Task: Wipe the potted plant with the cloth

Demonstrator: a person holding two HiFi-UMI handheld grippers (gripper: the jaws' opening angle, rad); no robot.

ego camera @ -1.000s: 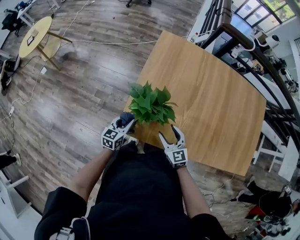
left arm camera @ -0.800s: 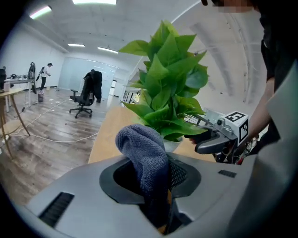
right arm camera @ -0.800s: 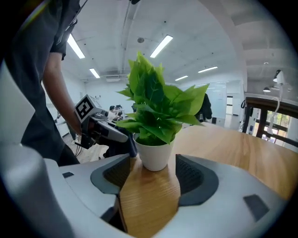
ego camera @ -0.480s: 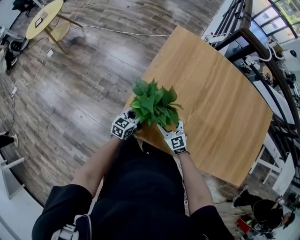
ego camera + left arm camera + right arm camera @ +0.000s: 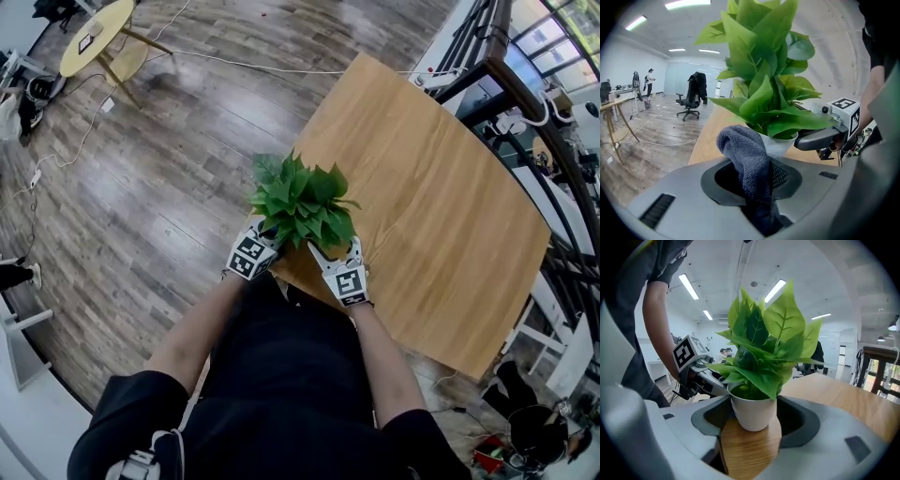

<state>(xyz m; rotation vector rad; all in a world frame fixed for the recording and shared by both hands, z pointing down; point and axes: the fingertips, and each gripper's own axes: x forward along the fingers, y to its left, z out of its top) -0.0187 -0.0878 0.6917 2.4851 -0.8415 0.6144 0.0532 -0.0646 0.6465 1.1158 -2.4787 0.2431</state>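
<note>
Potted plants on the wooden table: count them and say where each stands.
1. The potted plant stands at the near corner of the wooden table, its white pot between the right gripper's fingers, which have just been opening. None appears hidden.

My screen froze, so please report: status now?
Left gripper shut on cloth. Right gripper jaws just opened, pot between them. Plant upright. Nothing blocking.

Dark plank floor (image 5: 169, 159) holds a round yellow table (image 5: 98, 33); strip lights (image 5: 688, 286) overhead.
</note>
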